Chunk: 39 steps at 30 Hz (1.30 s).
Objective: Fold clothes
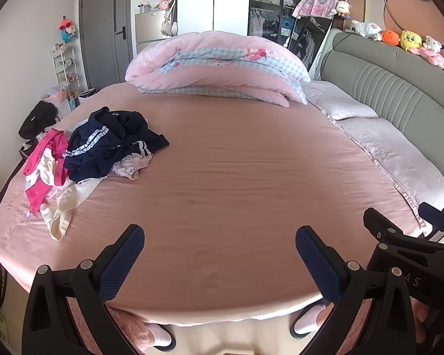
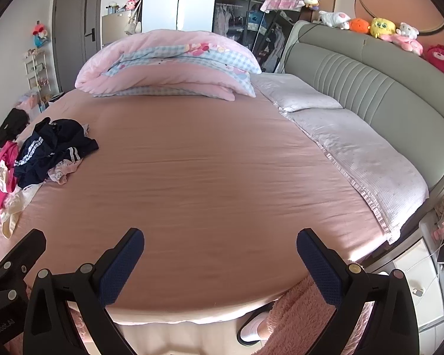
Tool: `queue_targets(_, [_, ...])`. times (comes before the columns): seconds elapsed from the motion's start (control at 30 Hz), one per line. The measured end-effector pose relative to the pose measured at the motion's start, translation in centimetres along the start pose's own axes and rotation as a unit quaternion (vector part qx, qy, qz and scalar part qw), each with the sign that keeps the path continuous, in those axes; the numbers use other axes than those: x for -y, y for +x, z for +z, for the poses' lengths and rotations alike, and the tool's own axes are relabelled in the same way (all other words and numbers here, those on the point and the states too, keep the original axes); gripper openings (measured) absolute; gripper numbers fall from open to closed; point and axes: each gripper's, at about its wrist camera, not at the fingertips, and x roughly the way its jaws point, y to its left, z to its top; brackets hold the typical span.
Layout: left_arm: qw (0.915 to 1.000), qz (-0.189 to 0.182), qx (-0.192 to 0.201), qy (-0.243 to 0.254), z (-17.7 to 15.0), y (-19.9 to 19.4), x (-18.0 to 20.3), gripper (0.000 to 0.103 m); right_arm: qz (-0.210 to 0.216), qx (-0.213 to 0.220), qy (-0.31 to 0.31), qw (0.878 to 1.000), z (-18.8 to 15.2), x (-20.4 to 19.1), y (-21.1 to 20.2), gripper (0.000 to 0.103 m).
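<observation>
Nearest, the left tool [image 1: 219, 261] and right tool [image 2: 219, 261] hover side by side over the near edge of the bed [image 1: 236, 177], fingers spread wide, both empty. Far left on the sheet lies the pile of clothes [image 1: 83, 159]: a navy striped garment [image 1: 109, 145] heaped on pink and cream pieces, all crumpled. The pile's long axis runs from near-left to far-right; no garment shows a clear heading. Risk: the pieces overlap, so a pinch on the navy garment could drag neighbours along or off the left edge.

Black gripper [image 1: 219, 261] frames, blue textured pads [image 1: 120, 266] (silver screws)
</observation>
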Motion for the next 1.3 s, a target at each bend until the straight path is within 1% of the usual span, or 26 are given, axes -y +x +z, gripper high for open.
queue_targets(0.23, [0.9998, -0.004, 0.004, -0.017, 0.1, -0.4, -1.2, 0.103, 0.015, 0.008, -0.018, 1.000, -0.2, 0.1, -0.1, 0.103])
queue_targets(0.3, [0.9997, -0.005, 0.006, -0.022, 0.2, -0.5, -1.5, 0.103, 0.041, 0.017, -0.028, 0.999, -0.5, -0.6, -0.6, 0.103])
queue_targets(0.37, [0.9996, -0.007, 0.007, -0.027, 0.2, -0.6, -1.9, 0.103, 0.055, 0.025, -0.047, 0.997, -0.6, -1.3, -1.2, 0.103])
queue_targets(0.5, [0.9993, -0.008, 0.009, -0.037, 0.3, -0.8, -2.7, 0.103, 0.081, 0.026, -0.067, 0.994, 0.1, -1.6, -0.6, 0.103])
queue_targets(0.73, [0.9982, 0.008, 0.010, -0.059, 1.0, -1.1, -6.5, 0.103, 0.125, 0.030, -0.100, 0.987, 1.2, -2.2, 0.4, 0.103])
queue_targets(0.8, [0.9977, 0.012, 0.011, -0.065, 1.2, -1.1, -7.6, 0.102, 0.155, 0.038, -0.113, 0.981, 1.9, -3.8, 0.1, 0.103])
queue_targets(0.9, [0.9969, 0.020, 0.011, -0.076, 1.4, -1.2, -9.3, 0.100, 0.204, 0.027, -0.119, 0.971, 3.1, -6.5, 0.6, 0.103])
queue_targets(1.03, [0.9946, 0.043, 0.010, -0.094, 1.8, -1.2, -12.4, 0.100, 0.220, 0.028, -0.151, 0.963, 4.1, -11.1, 1.4, 0.103])
queue_targets(1.1, [0.9934, 0.048, 0.008, -0.103, 2.2, -0.7, -14.0, 0.100, 0.230, 0.022, -0.159, 0.960, 4.9, -13.2, 2.2, 0.103])
queue_targets(1.3, [0.9880, 0.069, 0.005, -0.138, 3.3, 1.8, -19.0, 0.099, 0.255, 0.018, -0.159, 0.954, 7.2, -18.5, 4.7, 0.103])
